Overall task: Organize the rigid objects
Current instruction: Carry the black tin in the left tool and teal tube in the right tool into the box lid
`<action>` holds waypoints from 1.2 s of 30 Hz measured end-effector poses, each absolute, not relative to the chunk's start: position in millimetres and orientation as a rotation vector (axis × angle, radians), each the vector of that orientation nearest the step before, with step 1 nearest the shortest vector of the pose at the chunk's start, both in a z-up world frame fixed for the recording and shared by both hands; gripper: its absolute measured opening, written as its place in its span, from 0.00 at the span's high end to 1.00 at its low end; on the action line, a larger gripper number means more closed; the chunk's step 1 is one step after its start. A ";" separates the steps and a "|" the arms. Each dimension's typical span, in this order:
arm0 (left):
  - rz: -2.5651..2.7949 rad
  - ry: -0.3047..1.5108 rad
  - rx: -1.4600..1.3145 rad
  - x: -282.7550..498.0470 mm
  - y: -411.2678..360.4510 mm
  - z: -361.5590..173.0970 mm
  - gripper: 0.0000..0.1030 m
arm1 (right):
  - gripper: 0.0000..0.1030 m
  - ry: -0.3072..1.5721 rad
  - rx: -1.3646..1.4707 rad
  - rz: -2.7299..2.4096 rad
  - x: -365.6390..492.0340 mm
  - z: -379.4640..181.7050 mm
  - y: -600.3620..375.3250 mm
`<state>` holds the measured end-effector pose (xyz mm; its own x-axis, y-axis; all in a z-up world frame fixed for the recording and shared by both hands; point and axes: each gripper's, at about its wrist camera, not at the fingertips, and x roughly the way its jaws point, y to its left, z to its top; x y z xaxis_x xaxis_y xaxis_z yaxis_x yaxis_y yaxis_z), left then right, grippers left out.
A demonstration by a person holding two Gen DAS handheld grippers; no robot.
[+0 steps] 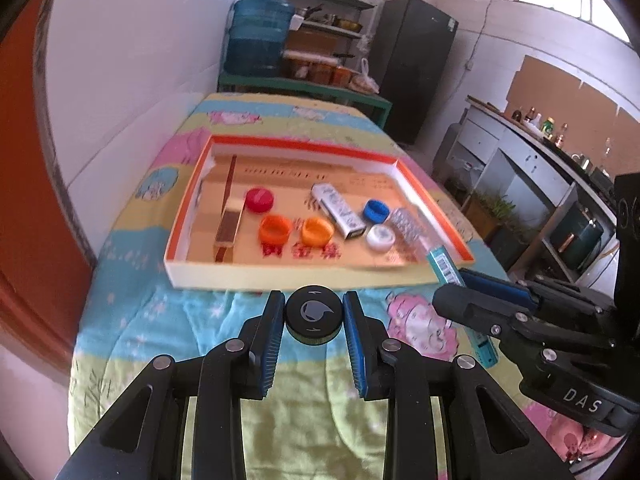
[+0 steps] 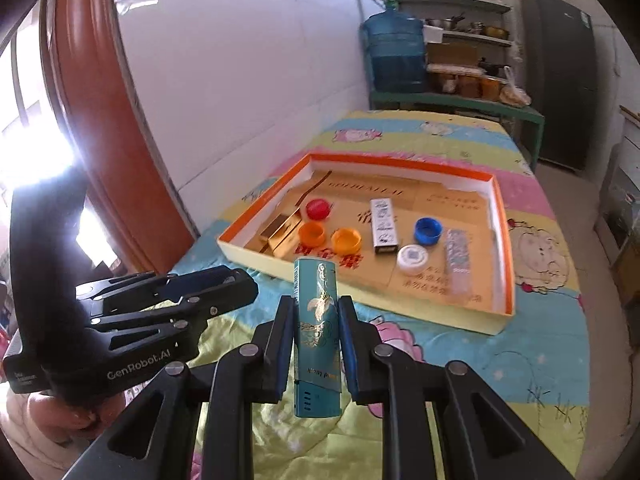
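Both grippers loaded, tray mostly filled.

Left gripper (image 1: 314, 318) is closed on a black cap (image 1: 314, 316); right gripper (image 2: 314, 344) is closed on a teal lighter (image 2: 317, 336). Both hover over the quilt-covered desk (image 2: 540, 344), just short of the tray (image 2: 360, 302). Already in the tray: red cap (image 2: 318, 208), two orange caps (image 2: 312, 234), blue cap (image 2: 428, 231), white cap (image 2: 412, 258), white lighter (image 2: 383, 224), clear lighter (image 2: 457, 260), gold box (image 2: 284, 230). Judged remaining: place these two held items.
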<state>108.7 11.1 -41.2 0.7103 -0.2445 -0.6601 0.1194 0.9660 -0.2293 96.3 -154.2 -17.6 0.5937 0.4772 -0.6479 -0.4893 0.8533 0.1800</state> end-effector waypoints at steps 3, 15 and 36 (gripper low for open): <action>-0.209 0.735 -0.164 114.0 7.8 -31.4 0.70 | 0.79 0.738 0.007 0.549 98.6 -13.6 -160.0; -0.208 0.679 -0.154 141.9 6.1 -5.2 0.70 | 0.79 0.709 0.045 0.525 117.9 -2.5 -166.1; -0.151 0.663 -0.101 201.5 -2.5 6.9 0.71 | 0.79 0.674 0.046 0.518 168.2 5.3 -160.5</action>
<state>201.5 -2.5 6.9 0.7776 -0.1712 -0.6050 0.1071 0.9842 -0.1409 168.2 -160.5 5.3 0.6601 0.4724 -0.5840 -0.4431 0.8727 0.2051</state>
